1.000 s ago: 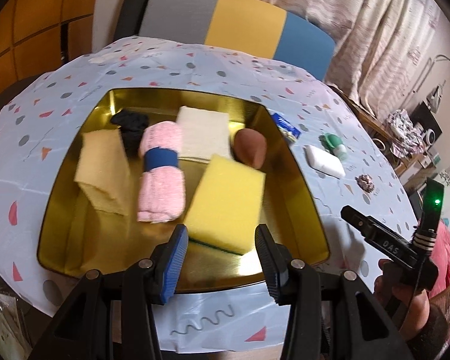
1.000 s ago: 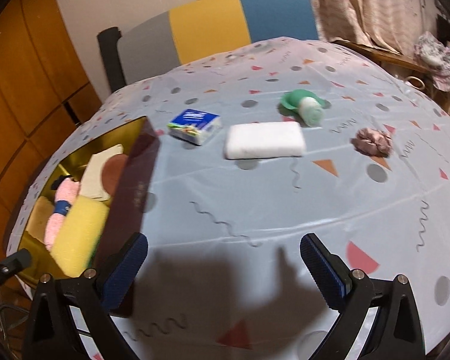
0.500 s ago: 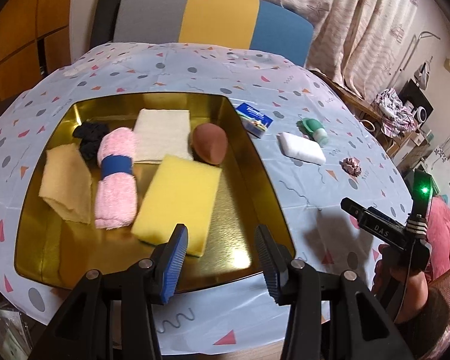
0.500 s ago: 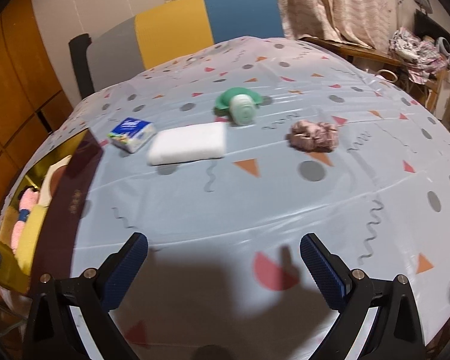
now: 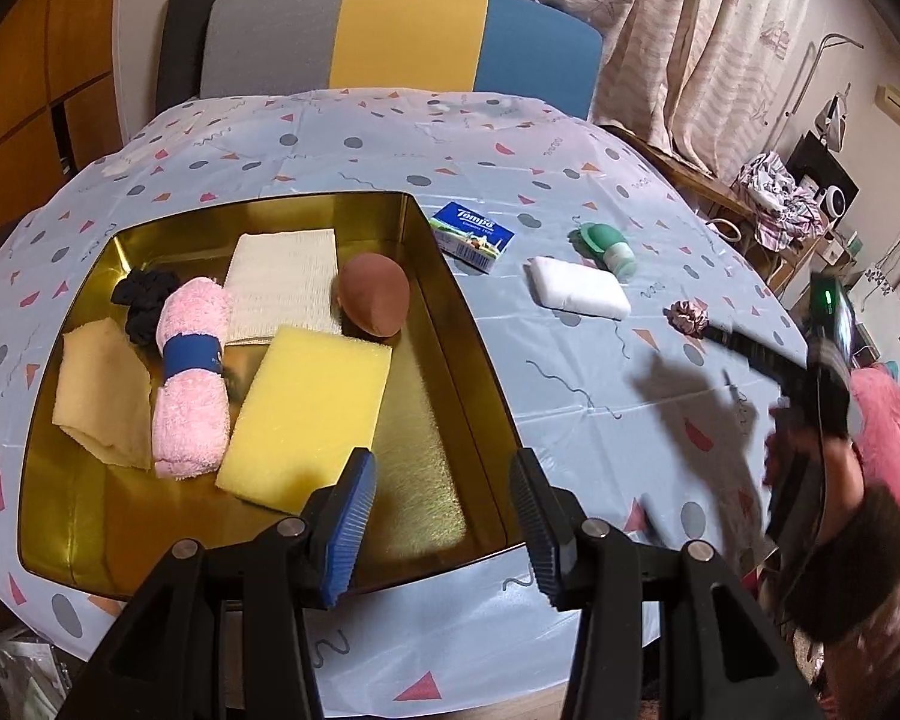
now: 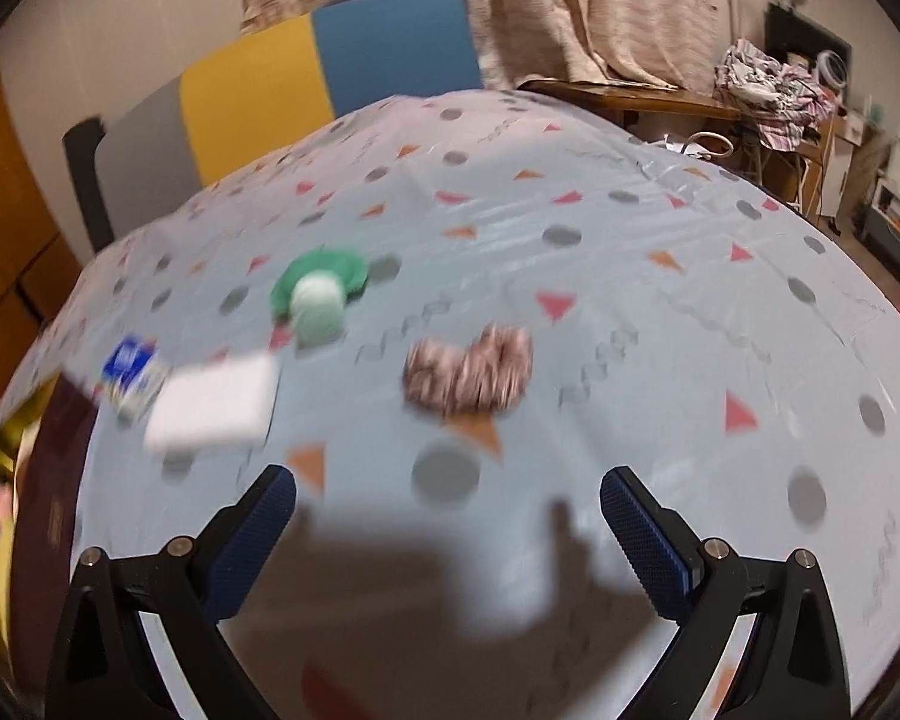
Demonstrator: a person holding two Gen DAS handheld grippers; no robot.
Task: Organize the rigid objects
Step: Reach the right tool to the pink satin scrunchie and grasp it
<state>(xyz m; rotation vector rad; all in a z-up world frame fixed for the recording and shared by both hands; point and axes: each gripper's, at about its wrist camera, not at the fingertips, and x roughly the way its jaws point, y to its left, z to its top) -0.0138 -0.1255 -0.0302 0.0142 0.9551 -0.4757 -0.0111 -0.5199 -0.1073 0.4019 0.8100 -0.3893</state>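
The left tool point(image 5: 441, 516) hangs with its jaws apart and empty over the near rim of the gold tray point(image 5: 480, 360), where the yellow sponge point(image 5: 306, 402), pink rolled towel point(image 5: 189, 378) and brown egg-shaped sponge point(image 5: 373, 302) sit just ahead of it, apparently gathered there as soft goods. The right tool point(image 6: 447, 531), jaws wide and empty, points at the pink scrunchie point(image 6: 468, 372) directly ahead; beyond to its left lie the green bottle point(image 6: 318, 294), white block point(image 6: 213, 411) and a blue tissue pack point(image 5: 473, 235) reading "Tempo", presumably awaiting sorting on the surface point(image 6: 660, 312).
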